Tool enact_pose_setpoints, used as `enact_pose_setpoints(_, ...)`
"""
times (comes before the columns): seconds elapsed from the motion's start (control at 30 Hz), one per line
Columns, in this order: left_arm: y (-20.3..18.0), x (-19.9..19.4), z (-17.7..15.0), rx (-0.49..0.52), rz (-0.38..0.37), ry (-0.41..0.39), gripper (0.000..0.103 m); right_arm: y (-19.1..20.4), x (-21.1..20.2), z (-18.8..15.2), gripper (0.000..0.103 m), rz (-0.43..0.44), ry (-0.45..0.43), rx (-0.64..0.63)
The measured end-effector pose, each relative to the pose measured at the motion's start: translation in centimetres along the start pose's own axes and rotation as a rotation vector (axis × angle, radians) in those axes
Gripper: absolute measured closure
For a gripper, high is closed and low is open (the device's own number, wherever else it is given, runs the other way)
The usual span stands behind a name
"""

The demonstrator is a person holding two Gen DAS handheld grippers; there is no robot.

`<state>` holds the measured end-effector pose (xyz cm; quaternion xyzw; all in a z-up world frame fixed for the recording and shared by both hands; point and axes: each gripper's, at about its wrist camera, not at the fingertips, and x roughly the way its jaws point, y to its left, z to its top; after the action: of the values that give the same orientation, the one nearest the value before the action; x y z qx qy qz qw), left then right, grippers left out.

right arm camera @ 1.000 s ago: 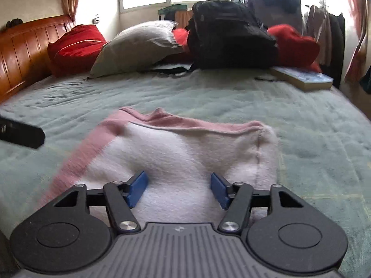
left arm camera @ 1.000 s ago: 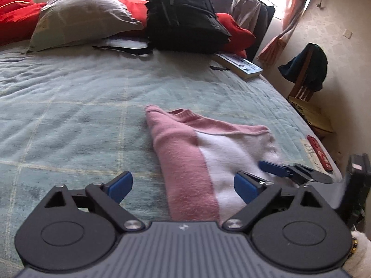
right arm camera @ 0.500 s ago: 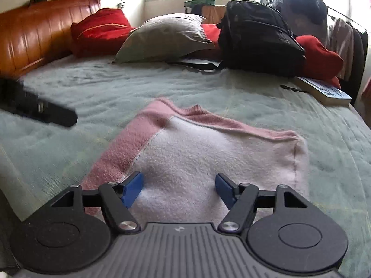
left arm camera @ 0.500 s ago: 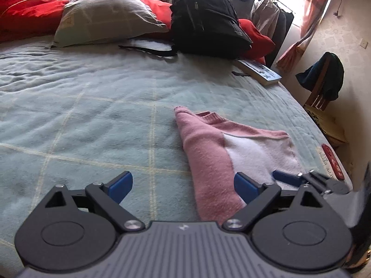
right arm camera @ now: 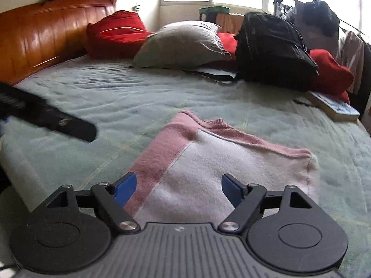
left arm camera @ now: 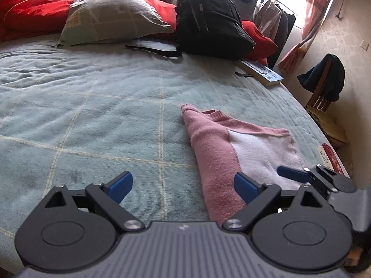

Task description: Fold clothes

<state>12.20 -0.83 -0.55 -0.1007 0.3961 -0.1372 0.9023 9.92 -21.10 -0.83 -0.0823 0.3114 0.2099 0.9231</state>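
Note:
A folded pink and white sweater [left arm camera: 231,143] [right arm camera: 220,162] lies flat on the pale green blanket [left arm camera: 104,115], near the bed's right edge. My left gripper [left arm camera: 183,185] is open over bare blanket, with its right fingertip just above the sweater's pink near edge and nothing between the jaws. My right gripper [right arm camera: 178,186] hovers over the sweater's near side. Its jaws are opening, and the cloth lies below them without the pads pressing on it. The left wrist view catches the right gripper [left arm camera: 301,175] at the sweater's white corner. The left gripper [right arm camera: 58,125] is a dark blur in the right wrist view.
At the back of the bed are a grey pillow [left arm camera: 111,16], red cushions [right arm camera: 116,34], a black backpack [left arm camera: 208,23] and a book [left arm camera: 262,71]. A wooden headboard [right arm camera: 34,34] stands on the left. A chair with dark clothing [left arm camera: 324,78] stands past the bed's right edge.
The right gripper's jaws have spread wider and it has drawn back and up from the sweater. The left gripper has shifted left, so the sweater now sits right of its jaws.

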Motion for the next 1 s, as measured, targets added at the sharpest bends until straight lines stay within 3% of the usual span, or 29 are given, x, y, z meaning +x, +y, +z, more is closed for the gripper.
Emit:
enact_pose_setpoints(0.13, -0.4, 0.0, -0.2, 0.016, -0.011, 0.009, 0.009, 1.1, -0.8, -1.7, 0.016, 0.025, 0.047, -0.054)
enact_pose_setpoints(0.27, -0.5, -0.2, -0.2, 0.014, -0.018, 0.000, 0.009, 1.8, -1.3, -4.1, 0.015, -0.019, 0.110, -0.095)
enact_pose_setpoints(0.37, -0.8, -0.2, -0.1, 0.015, -0.021, -0.001, 0.009, 1.7, -2.9, -4.3, 0.014, -0.013, 0.083, -0.072)
enact_pose_setpoints(0.5, -1.6, 0.0, -0.3, 0.036, -0.034, 0.005, 0.009, 2.1, -3.8, -3.3, 0.006, 0.020, 0.008, -0.037)
enact_pose_setpoints(0.67, -1.8, -0.4, -0.7, 0.049, -0.033, 0.007, 0.009, 3.5, -1.9, -5.0, 0.008, -0.014, 0.100, -0.109)
enact_pose_setpoints(0.77, -1.8, -0.4, -0.6, 0.047, -0.028, 0.006, 0.009, 2.1, -3.3, -4.6, 0.007, 0.001, 0.060, -0.046)
enact_pose_setpoints(1.0, -2.7, 0.1, -1.0, 0.070, -0.070, 0.027, 0.009, -1.0, -3.8, -6.4, 0.006, -0.097, 0.120, 0.066)
